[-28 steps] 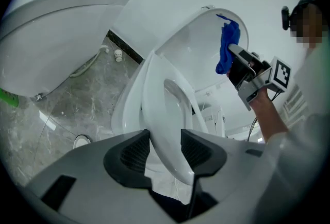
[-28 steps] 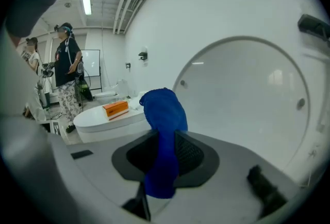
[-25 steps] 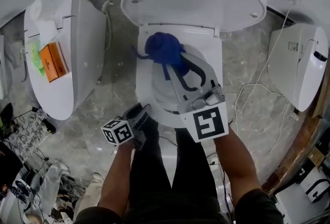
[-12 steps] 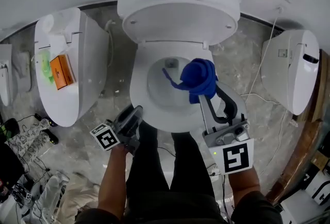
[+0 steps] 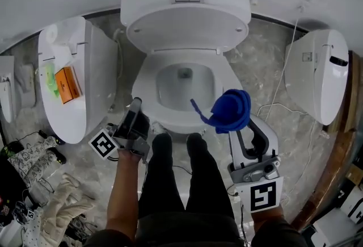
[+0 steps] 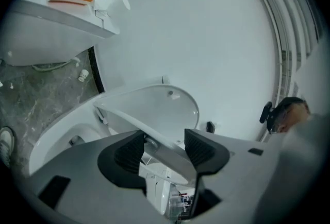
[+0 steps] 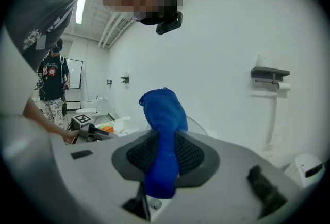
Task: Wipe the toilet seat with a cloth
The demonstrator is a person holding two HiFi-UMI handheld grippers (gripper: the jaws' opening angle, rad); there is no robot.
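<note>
The white toilet [image 5: 148, 72] stands in the middle of the head view with its lid [image 5: 187, 27] raised and the seat [image 5: 170, 122] ringing the bowl. My left gripper [image 5: 136, 106] is at the seat's left front edge. In the left gripper view a thin white seat edge [image 6: 166, 157] runs between the pads of this gripper [image 6: 164, 148] while its jaws are opening. My right gripper [image 5: 238, 128] hovers off the toilet's right front, shut on the bunched blue cloth [image 5: 229, 111]. The cloth [image 7: 164, 125] stands up from the gripper's pads [image 7: 165, 155].
A second toilet [image 5: 91, 58] at the left carries an orange box [image 5: 67, 84]; a third toilet [image 5: 317, 72] stands at the right. A white cable [image 5: 279, 95] trails over the marble floor. Clutter [image 5: 34, 166] lies lower left. The person's legs [image 5: 176, 183] stand before the bowl.
The right gripper has carried the blue cloth from the back of the bowl to the right front, off the seat. The left gripper has moved forward to the seat's left front edge.
</note>
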